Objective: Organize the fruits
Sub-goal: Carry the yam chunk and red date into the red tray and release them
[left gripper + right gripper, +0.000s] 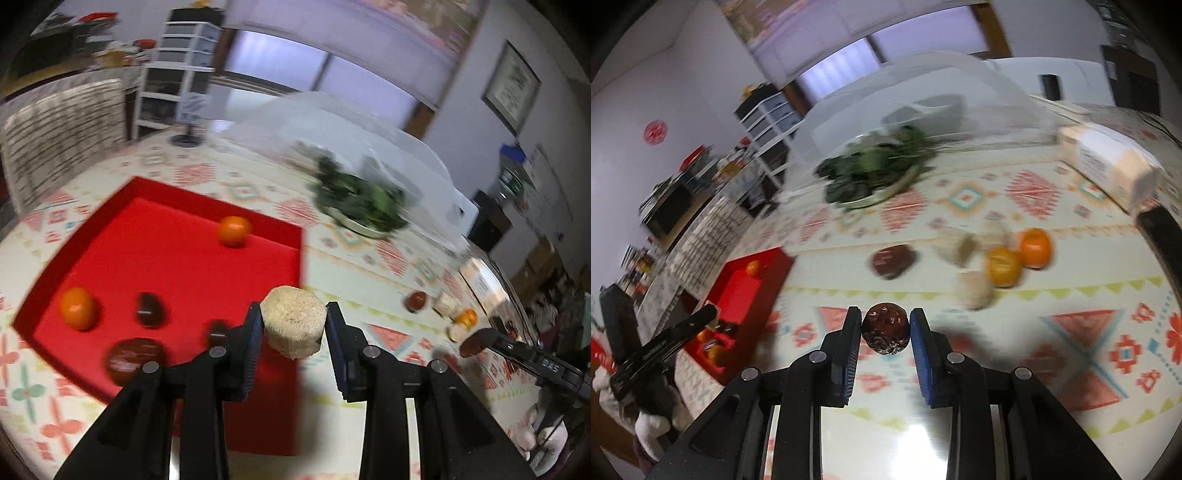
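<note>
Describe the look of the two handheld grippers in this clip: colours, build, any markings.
Both match. The left gripper and right gripper have matte black plastic linkage arms joined by round silver-grey pivot pins. Each finger ends in a flat pad with a ribbed dark blue face. The right gripper, seen side-on in the left view, carries small pale lettering, too blurred to read. No cables or sleeves show.
</note>
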Demonstrator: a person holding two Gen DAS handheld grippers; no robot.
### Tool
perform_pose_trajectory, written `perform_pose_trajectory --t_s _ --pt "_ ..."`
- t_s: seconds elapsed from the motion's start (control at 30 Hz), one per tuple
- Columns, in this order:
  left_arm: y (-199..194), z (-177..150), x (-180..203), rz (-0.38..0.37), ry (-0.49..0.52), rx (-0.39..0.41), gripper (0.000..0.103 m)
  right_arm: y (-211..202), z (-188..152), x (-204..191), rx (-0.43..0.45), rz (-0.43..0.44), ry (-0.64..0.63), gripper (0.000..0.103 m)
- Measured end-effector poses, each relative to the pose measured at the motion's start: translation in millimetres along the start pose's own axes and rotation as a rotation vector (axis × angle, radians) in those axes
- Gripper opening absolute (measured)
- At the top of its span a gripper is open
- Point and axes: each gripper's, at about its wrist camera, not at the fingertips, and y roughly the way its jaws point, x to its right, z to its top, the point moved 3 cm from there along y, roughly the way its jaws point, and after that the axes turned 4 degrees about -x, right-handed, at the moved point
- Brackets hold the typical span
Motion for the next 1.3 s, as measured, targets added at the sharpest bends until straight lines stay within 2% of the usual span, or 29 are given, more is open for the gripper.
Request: perform_pose_trajectory --t_s 0.13,0.33,0.63,0.8,0.9,1.03,1.2,1.3 --pt "-8 10 -40 0.031 -0.061 0.007 0.033 17 4 -46 -0.032 0.047 -0.057 0.029" --pt "-2 24 -78 0.067 -0.115 -0.008 0.033 52 7 -116 -0.096 0.128 -0.147 0.029" --pt "24 37 -103 0.081 -0.148 -0.067 0.033 121 -1 -188 -0.220 0.175 -0.252 0.029" --pt "25 38 -110 0.067 -0.168 -0.066 0.033 159 -6 -202 -0.291 0.171 -0.260 0.029" --pt "20 40 -113 0.065 -0.175 -0.052 0.035 170 -1 -206 -0.286 0.157 -0.258 0.030" --pt "8 42 -116 0.059 -0.191 -0.025 0.049 180 9 -205 -0.289 0.164 -0.207 0.034" --pt "-6 41 -113 0.042 -0.200 -0.002 0.056 173 20 -198 -0.250 0.175 -0.171 0.040" --pt "-12 38 -109 0.029 -0.210 0.003 0.064 154 24 -190 -0.209 0.162 -0.170 0.046"
